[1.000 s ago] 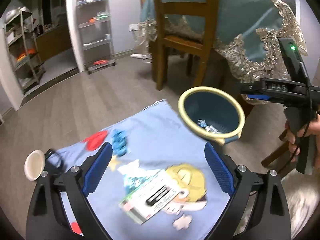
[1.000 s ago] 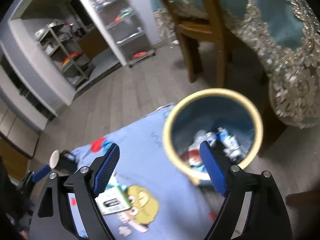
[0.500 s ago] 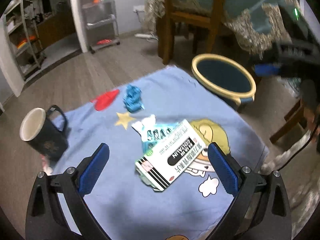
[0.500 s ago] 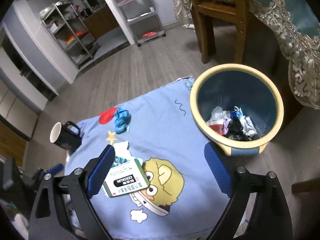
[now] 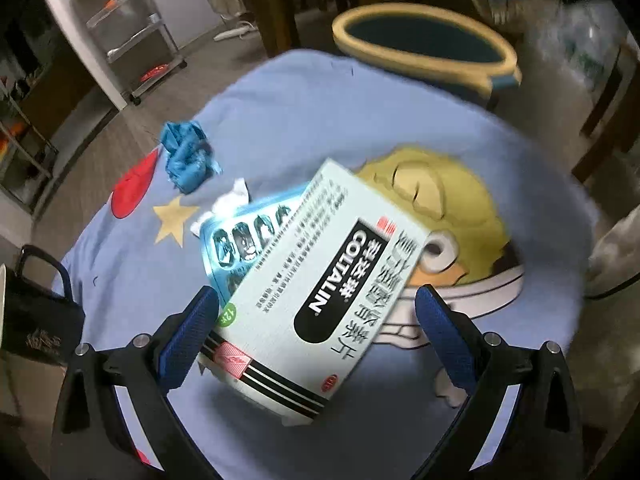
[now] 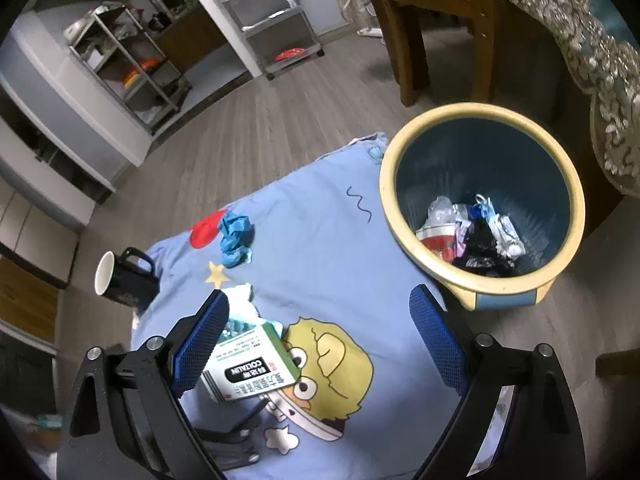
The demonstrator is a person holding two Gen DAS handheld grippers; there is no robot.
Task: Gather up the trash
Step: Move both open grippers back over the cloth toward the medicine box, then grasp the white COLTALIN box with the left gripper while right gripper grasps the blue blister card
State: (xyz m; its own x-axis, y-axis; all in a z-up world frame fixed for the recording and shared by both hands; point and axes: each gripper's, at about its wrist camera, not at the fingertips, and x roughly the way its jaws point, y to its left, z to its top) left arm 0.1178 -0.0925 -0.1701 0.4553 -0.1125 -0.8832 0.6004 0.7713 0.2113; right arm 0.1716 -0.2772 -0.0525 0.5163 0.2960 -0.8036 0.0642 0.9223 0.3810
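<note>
The left tongs (image 5: 316,320) are being held wide apart over a white medicine box (image 5: 320,308) printed COLTALIN, which is lying flat on a blue cartoon-printed cloth (image 5: 320,112). The box is being straddled by the blue pads: the left pad (image 5: 188,332) is seen just beside the box's near corner, while the right pad is standing clear of it, so nothing is being gripped. A silvery blister pack (image 5: 240,240) is being partly covered by the box, with a scrap of white paper (image 5: 236,196) showing beyond it. A crumpled blue wrapper (image 5: 188,156) is lying further off on the cloth, near a red printed shape.

The right tongs (image 6: 320,340) are being held wide and empty above the same cloth, their jaws having just been opening further with nothing between them. A yellow-rimmed blue bin (image 6: 480,284) is standing just off the cloth's edge, with assorted rubbish (image 6: 472,236) lying in its bottom. A dark mug (image 6: 128,280) is being seen at the cloth's far-left edge.
</note>
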